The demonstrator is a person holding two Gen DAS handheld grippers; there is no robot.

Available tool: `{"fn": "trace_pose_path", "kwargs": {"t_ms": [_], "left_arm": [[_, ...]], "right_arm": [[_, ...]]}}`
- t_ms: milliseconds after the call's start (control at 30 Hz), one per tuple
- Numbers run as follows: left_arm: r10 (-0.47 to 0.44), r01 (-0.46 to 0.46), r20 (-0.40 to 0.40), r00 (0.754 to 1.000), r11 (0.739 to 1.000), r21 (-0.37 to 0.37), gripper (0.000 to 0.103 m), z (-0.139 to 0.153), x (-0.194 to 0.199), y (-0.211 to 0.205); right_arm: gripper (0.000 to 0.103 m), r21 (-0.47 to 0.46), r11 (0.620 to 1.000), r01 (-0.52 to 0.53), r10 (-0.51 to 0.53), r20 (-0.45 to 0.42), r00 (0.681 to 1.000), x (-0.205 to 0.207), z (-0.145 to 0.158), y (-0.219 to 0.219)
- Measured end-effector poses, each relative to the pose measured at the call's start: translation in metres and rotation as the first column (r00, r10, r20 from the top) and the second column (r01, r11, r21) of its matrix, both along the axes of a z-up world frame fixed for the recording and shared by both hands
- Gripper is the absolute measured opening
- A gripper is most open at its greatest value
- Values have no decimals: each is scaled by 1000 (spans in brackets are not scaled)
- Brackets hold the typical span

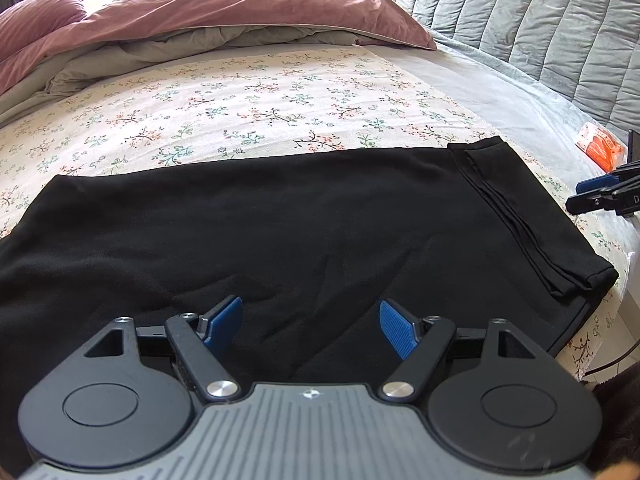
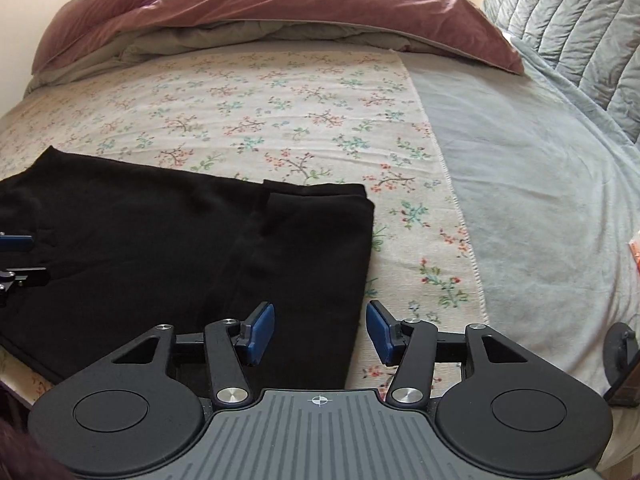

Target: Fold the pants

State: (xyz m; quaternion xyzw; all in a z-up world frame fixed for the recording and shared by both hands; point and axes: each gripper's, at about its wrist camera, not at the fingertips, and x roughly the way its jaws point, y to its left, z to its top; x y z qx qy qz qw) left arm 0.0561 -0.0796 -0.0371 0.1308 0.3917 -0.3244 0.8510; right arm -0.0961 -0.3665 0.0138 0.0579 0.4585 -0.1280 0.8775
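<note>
Fingers of the left gripper (image 1: 310, 326) stand spread and empty above the black pants (image 1: 280, 232). The right gripper (image 2: 320, 332) is likewise spread, over the pants' folded end (image 2: 312, 240) on the floral sheet (image 2: 280, 112).

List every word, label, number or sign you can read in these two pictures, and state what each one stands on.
"D": a single white letter on the right tool, cut off by the picture edge.
Orange packet on the bed: white print, too blurred to read.
Left tool body: a small crosshair mark, no words.
Black pants, floral sheet: no text.
</note>
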Motion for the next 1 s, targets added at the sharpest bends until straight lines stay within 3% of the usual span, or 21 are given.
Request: {"fn": "trace_pose_path", "kwargs": {"t_ms": [100,300,567,767,900,1000], "left_arm": [[-1,1,-2,1000,1000,2,87,0,0,-1],[-2,2,-5,1000,1000,1,87,0,0,0],[1,-2,-11,1000,1000,-6,87,0,0,1],[-7,7,-14,1000,1000,-13,87,1,-3,2],[-16,14,-39,999,999,-42,87,0,-3,3],[-26,18,-83,996,996,-92,87,-1,-1,3]], "right_arm": [[67,40,998,-45,46,-22,999,12,-14,20],[72,50,997,-54,57,-61,997,37,-33,37],[71,40,999,0,4,-86,996,51,-51,40],[40,16,1000,6,-5,-68,998,40,-48,33],[11,15,999,30,-30,-57,998,35,-46,24],[7,65,997,46,-44,-23,999,31,-41,19]]}}
